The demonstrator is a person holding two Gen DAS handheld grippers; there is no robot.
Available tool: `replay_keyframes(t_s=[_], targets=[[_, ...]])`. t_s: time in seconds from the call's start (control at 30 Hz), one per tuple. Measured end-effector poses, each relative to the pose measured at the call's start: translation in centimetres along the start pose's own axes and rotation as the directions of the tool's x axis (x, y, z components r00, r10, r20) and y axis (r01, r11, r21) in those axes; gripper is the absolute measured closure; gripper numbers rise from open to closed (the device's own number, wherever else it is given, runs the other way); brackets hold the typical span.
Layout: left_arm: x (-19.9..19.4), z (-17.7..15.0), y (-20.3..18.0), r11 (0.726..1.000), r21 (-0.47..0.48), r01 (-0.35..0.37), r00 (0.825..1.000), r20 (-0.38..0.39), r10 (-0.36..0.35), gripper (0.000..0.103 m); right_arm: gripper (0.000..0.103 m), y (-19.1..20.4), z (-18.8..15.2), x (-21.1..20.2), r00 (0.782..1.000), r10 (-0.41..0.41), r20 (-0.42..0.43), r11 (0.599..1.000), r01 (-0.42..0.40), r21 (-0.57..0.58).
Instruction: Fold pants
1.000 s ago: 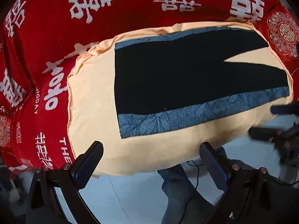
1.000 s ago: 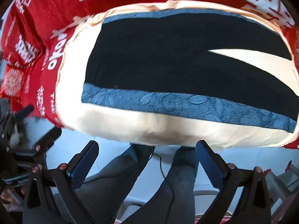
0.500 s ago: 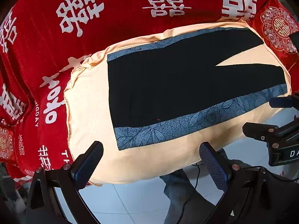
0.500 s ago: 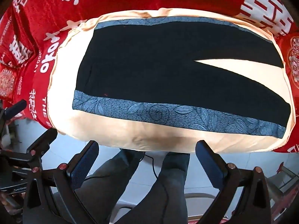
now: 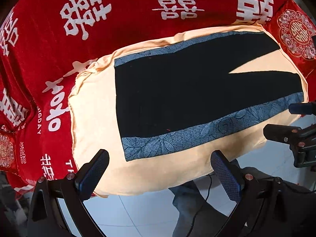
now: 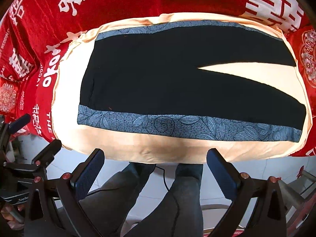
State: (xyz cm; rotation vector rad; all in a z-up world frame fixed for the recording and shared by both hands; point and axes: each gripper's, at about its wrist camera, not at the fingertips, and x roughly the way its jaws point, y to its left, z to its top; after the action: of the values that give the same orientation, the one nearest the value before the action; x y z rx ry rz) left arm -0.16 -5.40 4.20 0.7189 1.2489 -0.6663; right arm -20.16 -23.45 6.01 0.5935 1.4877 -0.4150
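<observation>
The black pants [image 6: 177, 79] with blue leaf-patterned side stripes [image 6: 187, 126] lie flat and unfolded on a peach cloth [image 6: 150, 148], waistband to the left, legs splayed apart to the right. The cloth rests on a red cover with white characters [image 5: 118, 9]. The left gripper [image 5: 160, 173] and right gripper [image 6: 155, 169] hover at the near edge, fingers spread wide, gripping nothing.

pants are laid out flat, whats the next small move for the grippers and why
Probably lower both grippers to the near patterned blue side strip. The black pants lie flat and unfolded on the cream cloth, legs apart, while the left gripper and right gripper hang open off the near edge, holding nothing.
</observation>
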Motion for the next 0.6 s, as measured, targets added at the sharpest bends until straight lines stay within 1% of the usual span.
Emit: replay_keyframes(t_s=[0.2, 0.47, 0.6], targets=[[0.11, 0.25, 0.39, 1.000, -0.021, -0.007, 1.000, 0.001, 0.007, 0.000, 0.000, -0.25, 0.20, -0.24, 1.000, -0.013, 0.002, 1.000, 0.013, -0.012], [-0.06, 0.79, -0.05, 1.000, -0.001, -0.015, 1.000, 0.013, 0.015, 0.000, 0.000, -0.44, 0.60, -0.19, 1.000, -0.019, -0.006, 1.000, 0.019, -0.011], [-0.10, 0.96, 0.16, 1.000, -0.008, -0.019, 1.000, 0.015, 0.019, 0.000, 0.000, -0.49, 0.76, -0.01, 1.000, -0.020, -0.010, 1.000, 0.019, -0.015]])
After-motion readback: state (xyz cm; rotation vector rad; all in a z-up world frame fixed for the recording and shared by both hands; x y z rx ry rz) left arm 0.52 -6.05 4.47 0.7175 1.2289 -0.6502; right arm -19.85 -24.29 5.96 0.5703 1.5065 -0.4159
